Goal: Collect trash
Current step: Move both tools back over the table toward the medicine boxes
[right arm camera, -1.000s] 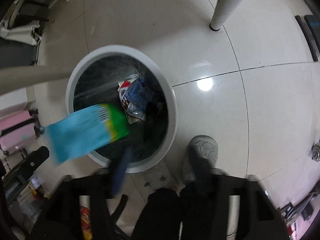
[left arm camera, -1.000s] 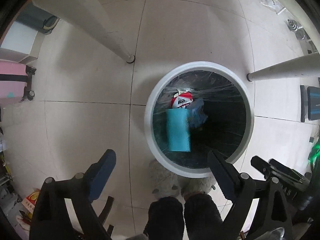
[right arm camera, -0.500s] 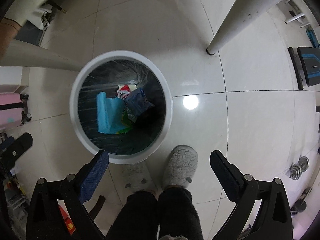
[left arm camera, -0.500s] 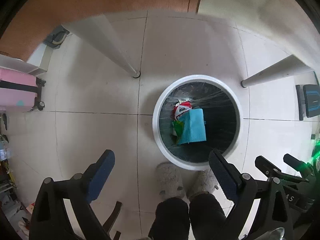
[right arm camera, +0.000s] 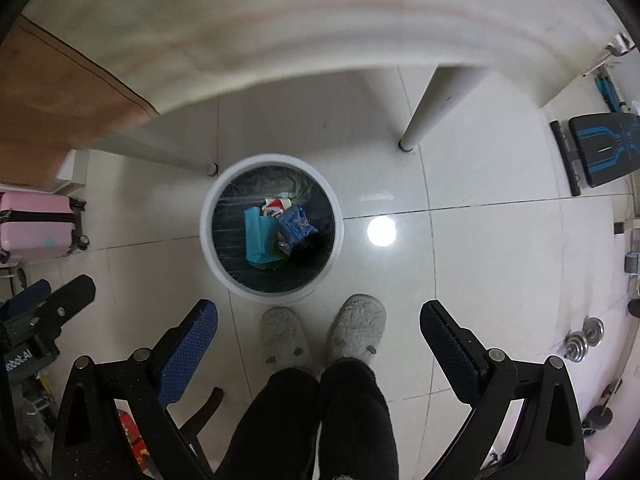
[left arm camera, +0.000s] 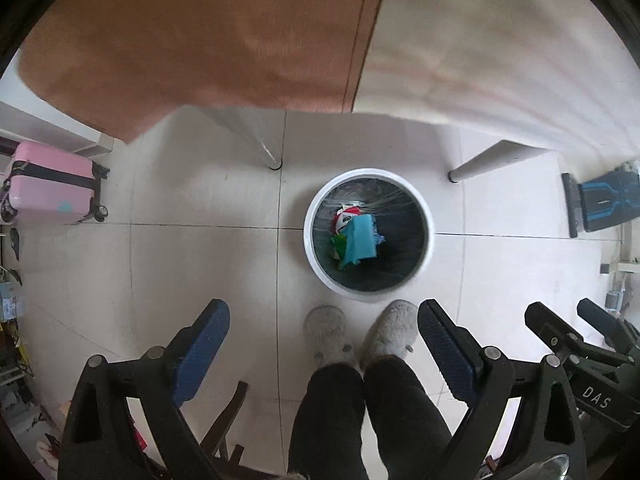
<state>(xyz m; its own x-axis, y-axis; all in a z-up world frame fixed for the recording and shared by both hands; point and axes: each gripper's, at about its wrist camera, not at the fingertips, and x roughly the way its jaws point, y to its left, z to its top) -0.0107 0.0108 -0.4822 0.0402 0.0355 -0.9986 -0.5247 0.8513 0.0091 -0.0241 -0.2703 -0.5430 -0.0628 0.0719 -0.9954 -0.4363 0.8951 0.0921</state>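
Note:
A round white trash bin with a dark liner stands on the tiled floor under the table; it also shows in the right wrist view. Inside lie a turquoise wrapper, a red and white packet and a blue snack bag. My left gripper is open and empty, high above the floor in front of the bin. My right gripper is open and empty at a similar height.
The table edge with a brown mat fills the top; its white legs stand behind the bin. The person's slippered feet are just before the bin. A pink suitcase is left, a bench and weights right.
The turquoise wrapper dropped from beside the right gripper into the bin. Both grippers have risen well above the bin, so the table top now comes into view.

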